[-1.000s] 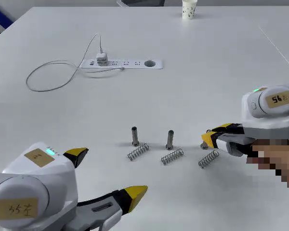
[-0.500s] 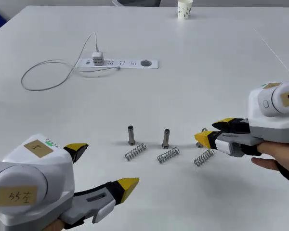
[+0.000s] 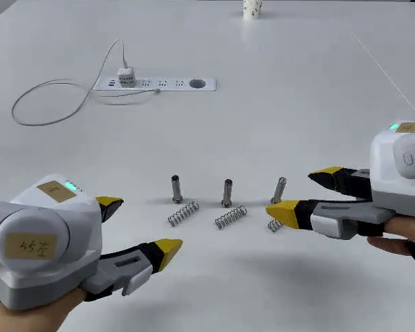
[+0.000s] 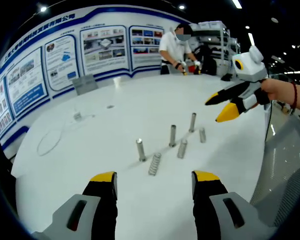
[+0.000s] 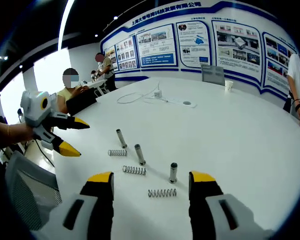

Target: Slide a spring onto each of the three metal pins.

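The right tool (image 3: 299, 194), at 3 o'clock of the three pins (image 3: 227, 192), held its jaws wide and empty, wider than one second earlier. The right pin (image 3: 279, 189), then partly hidden by a jaw tip, stood exposed. Three springs (image 3: 230, 216) lay on the surface (image 3: 297, 104) just beside the pins, at 5 to 6 o'clock, none threaded on. The left tool (image 3: 140, 225), at 8 o'clock, stayed wide and empty.

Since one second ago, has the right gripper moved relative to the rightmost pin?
Yes. The right gripper shifted toward the camera: its near tip left the base of the rightmost pin and now overlaps the rightmost spring.
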The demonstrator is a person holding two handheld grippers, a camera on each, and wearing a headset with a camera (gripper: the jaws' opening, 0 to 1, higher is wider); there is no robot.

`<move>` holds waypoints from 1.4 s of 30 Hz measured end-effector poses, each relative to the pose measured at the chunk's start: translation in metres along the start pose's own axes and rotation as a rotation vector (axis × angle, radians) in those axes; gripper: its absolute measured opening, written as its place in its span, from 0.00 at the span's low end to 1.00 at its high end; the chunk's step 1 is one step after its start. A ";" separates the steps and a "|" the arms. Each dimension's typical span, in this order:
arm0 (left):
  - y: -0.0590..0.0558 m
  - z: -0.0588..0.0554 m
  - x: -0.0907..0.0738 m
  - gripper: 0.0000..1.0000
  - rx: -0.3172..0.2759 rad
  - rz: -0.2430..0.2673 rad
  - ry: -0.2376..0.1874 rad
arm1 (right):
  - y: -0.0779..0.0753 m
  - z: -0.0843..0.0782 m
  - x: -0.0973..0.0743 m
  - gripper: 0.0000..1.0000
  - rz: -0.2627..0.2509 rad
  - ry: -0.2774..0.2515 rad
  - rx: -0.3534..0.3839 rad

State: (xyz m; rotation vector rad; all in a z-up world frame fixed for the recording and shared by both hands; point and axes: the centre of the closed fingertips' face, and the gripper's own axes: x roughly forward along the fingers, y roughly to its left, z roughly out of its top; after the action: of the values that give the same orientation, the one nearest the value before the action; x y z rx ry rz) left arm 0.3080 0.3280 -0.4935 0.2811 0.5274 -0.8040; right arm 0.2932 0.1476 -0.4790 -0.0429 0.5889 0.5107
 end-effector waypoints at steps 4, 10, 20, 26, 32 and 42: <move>0.000 -0.001 0.010 0.55 0.030 -0.017 -0.004 | 0.004 -0.002 -0.004 0.65 0.018 -0.014 -0.002; 0.000 -0.004 0.025 0.48 0.018 -0.043 0.008 | 0.010 -0.003 -0.010 0.67 0.046 -0.032 -0.012; 0.006 -0.009 0.049 0.35 0.054 -0.077 0.034 | 0.015 -0.014 -0.016 0.68 0.071 -0.038 0.016; 0.006 -0.018 0.063 0.29 0.060 -0.113 0.078 | 0.014 -0.019 -0.019 0.68 0.055 -0.025 0.010; 0.004 -0.025 0.071 0.21 0.077 -0.136 0.107 | 0.013 -0.023 -0.021 0.67 0.043 -0.015 0.013; 0.001 -0.031 0.079 0.14 0.082 -0.169 0.127 | 0.010 -0.031 -0.023 0.66 0.031 0.005 0.039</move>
State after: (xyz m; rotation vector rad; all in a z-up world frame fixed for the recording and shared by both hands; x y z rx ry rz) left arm 0.3436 0.2936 -0.5622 0.3684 0.6447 -0.9770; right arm 0.2557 0.1402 -0.4912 0.0020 0.6046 0.5295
